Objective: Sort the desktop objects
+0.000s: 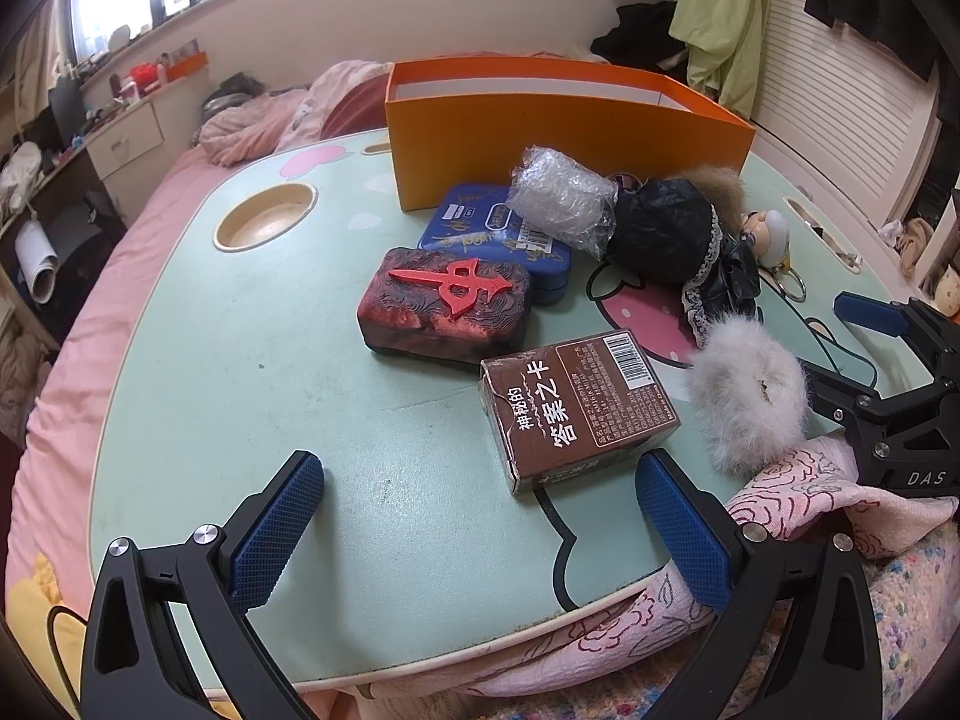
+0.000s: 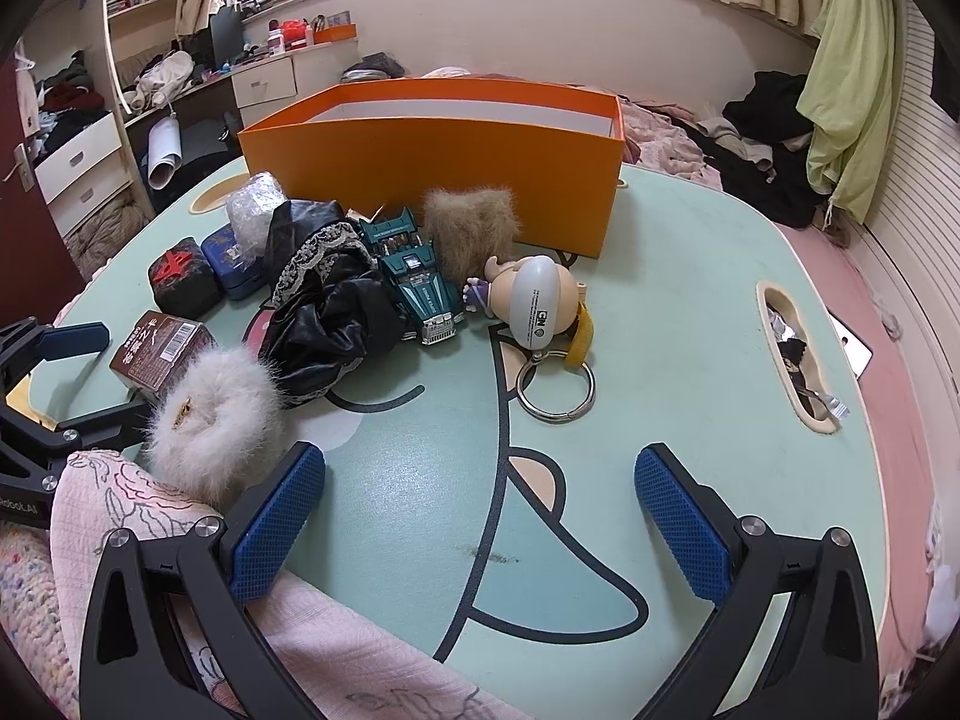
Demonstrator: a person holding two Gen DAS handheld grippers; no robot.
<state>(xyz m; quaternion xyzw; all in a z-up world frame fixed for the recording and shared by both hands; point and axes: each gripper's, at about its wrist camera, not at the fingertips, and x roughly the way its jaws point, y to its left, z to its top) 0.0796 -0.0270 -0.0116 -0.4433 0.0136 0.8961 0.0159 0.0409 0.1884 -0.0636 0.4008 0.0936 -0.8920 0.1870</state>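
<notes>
Holding both claws low over the near edge of the table (image 1: 252,360), we keep the left gripper (image 1: 480,534) and the right gripper (image 2: 480,531) with their fingers spread wide and nothing between them, which suits a start: nothing looks sorted yet, and either side can drop onto the piece closest to it. Just ahead of the left one lies the brown card box (image 1: 576,408), flat with its long side running away from us, so we judge it an easy first pinch across the narrow width. Beside it, touching the pink cloth (image 2: 180,516) at the edge, sits the white fur puff (image 2: 210,426), soft and likely to squash. Further in come the red block (image 1: 444,306), leaning on the blue tin (image 1: 492,240), then the bubble wrap (image 1: 558,198), the black frilled fabric (image 2: 336,312), the green toy car (image 2: 420,282), the brown fur piece (image 2: 471,228) and the keyring figure (image 2: 534,300), all heaped together. Behind them stands the orange box (image 2: 432,168), open-topped and seemingly empty, apparently where the pile belongs.
</notes>
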